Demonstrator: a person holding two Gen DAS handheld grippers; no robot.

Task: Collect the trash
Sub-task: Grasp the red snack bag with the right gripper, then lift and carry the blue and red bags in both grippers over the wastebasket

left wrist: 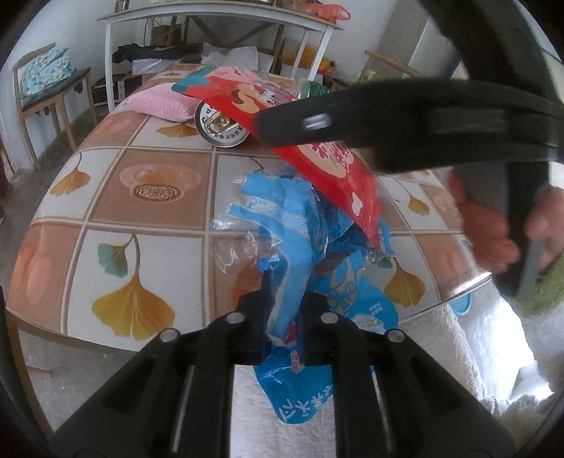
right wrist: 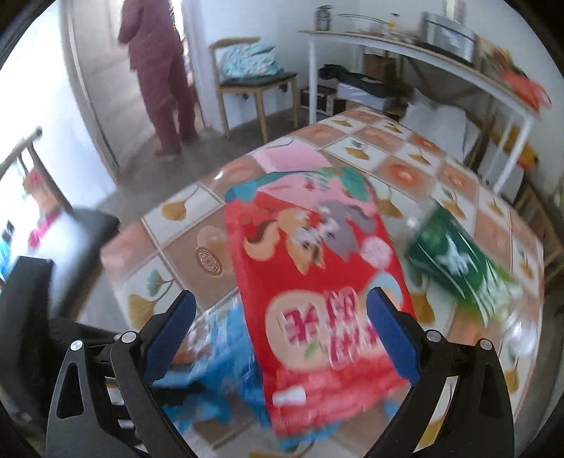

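Observation:
My left gripper [left wrist: 283,292] is shut on a crumpled blue plastic bag [left wrist: 292,225] at the near edge of the tiled table [left wrist: 148,190]. A red snack bag [left wrist: 331,169] hangs over the blue bag, under my right gripper's dark body, which crosses the upper right of the left wrist view. In the right wrist view the red snack bag [right wrist: 317,289] lies between the wide-apart blue pads [right wrist: 391,334] of my right gripper [right wrist: 282,303], with no visible pinch. The blue bag [right wrist: 218,366] lies beneath it. A green wrapper [right wrist: 454,260] lies to the right. A metal can [left wrist: 222,125] lies on its side behind.
A pink cloth [left wrist: 162,102] lies at the table's far side. A white bench table [left wrist: 218,17] and a wooden chair [left wrist: 46,91] stand behind. A person in maroon [right wrist: 158,70] stands by the doorway. A white fluffy cover [left wrist: 440,352] lies below the table edge.

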